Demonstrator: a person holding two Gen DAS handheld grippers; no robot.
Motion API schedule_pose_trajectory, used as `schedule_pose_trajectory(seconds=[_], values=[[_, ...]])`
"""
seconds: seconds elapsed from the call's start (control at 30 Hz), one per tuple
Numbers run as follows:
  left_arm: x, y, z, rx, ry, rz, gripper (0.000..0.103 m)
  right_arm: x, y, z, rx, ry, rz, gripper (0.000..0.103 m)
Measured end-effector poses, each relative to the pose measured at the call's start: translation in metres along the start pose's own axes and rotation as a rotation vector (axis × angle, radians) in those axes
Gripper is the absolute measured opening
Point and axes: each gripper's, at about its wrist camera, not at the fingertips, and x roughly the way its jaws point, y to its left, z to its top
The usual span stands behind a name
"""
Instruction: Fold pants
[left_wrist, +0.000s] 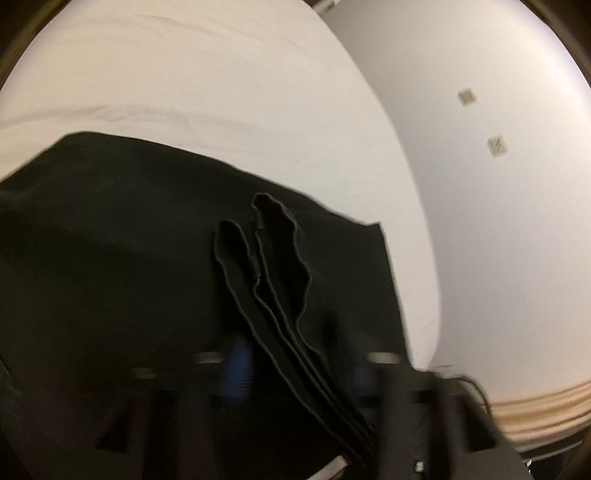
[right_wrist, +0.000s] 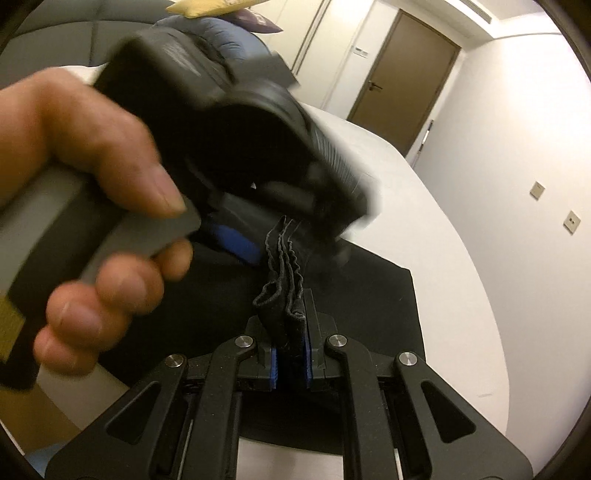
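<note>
A pale, rounded desk (left_wrist: 229, 92) fills most of both views, with a grey-white wall (left_wrist: 517, 221) to its right carrying two small square wall plates (left_wrist: 467, 96). In the right wrist view a brown door (right_wrist: 410, 74) stands at the far right, and a padded grey and blue heap lies beyond the far edge of the desk.

The black pants (left_wrist: 110, 240) lie spread on the desk, covering its near left and centre. A bunched, layered hem edge of the pants (right_wrist: 282, 273) rises off the flat cloth.

Left side: a person's hand (right_wrist: 92, 147) grips the grey handle of the left tool (right_wrist: 273, 236), which enters the right wrist view from the upper left and points down toward the cloth. The far end of the raised hem sits between its blue pads (right_wrist: 240, 245). This tool is blurred; the pads appear close to the cloth, but whether they press on it cannot be told. In the left wrist view the folded hem runs from the near edge outward between the blurred fingers.

Right side: the right tool (right_wrist: 290, 354) is closed on the near end of the same hem, with the cloth pinched between its two blue pads (right_wrist: 273, 369). The two tools stand near each other, on opposite ends of the raised fold, above the flat part of the pants.
</note>
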Motion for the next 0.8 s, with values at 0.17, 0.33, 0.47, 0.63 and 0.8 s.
schedule_pose_trajectory(seconds=[0.17, 0.33, 0.47, 0.63, 0.8], values=[[-0.03, 0.015, 0.001, 0.055, -0.01, 0.042, 0.013, 0.001, 0.021, 0.009, -0.056, -0.012, 0.053, 0.009], [-0.057, 0.045, -0.006, 0.071, -0.002, 0.117, 0.013, 0.006, 0.053, 0.025, -0.124, -0.016, 0.128, 0.009], [-0.066, 0.067, -0.015, 0.057, -0.002, 0.148, 0.014, 0.014, 0.064, 0.028, -0.154, 0.006, 0.187, 0.009], [-0.071, 0.074, -0.014, 0.042, -0.013, 0.152, 0.014, 0.018, 0.062, 0.033, -0.179, 0.026, 0.215, 0.009], [-0.074, 0.085, -0.015, 0.028, -0.029, 0.166, 0.017, 0.012, 0.059, 0.025, -0.206, 0.03, 0.225, 0.009]])
